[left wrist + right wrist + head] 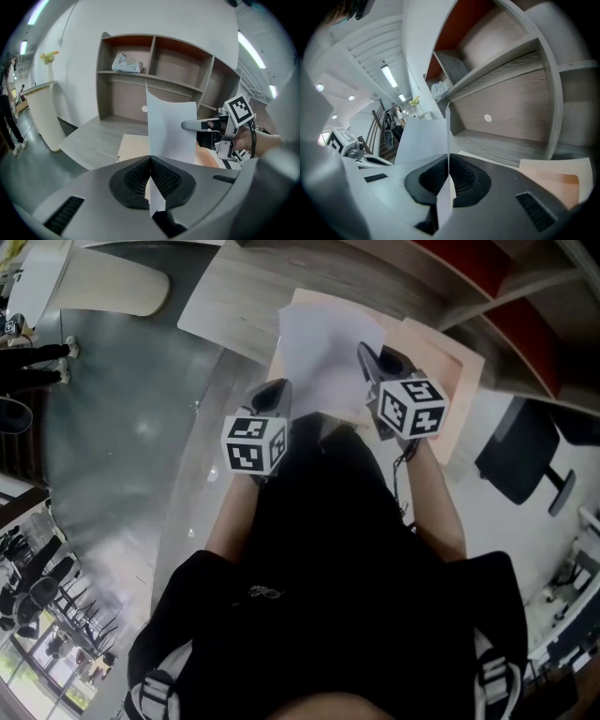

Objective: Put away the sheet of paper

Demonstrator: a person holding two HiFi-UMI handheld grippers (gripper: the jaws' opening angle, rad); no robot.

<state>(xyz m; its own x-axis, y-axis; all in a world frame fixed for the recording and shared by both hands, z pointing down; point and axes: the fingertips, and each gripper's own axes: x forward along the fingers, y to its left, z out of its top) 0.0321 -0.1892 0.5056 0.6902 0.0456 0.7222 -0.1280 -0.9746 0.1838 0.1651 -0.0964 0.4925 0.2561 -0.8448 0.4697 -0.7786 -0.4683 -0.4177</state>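
both grippers hold the same sheet of paper [323, 352] up off the desk. the left gripper [150, 161] has its jaws closed on one edge, with the sheet standing upright out of the pads. the right gripper [448, 159] is clamped on the opposite edge. the paper spans the gap between them, slightly bowed, above a pale peach board [457, 367] lying on the grey wood-grain desk [225, 296]. just beyond stands an open shelf unit [159, 79] with brown-orange backing — a crumpled white bag [125, 63] sits in its upper left compartment.
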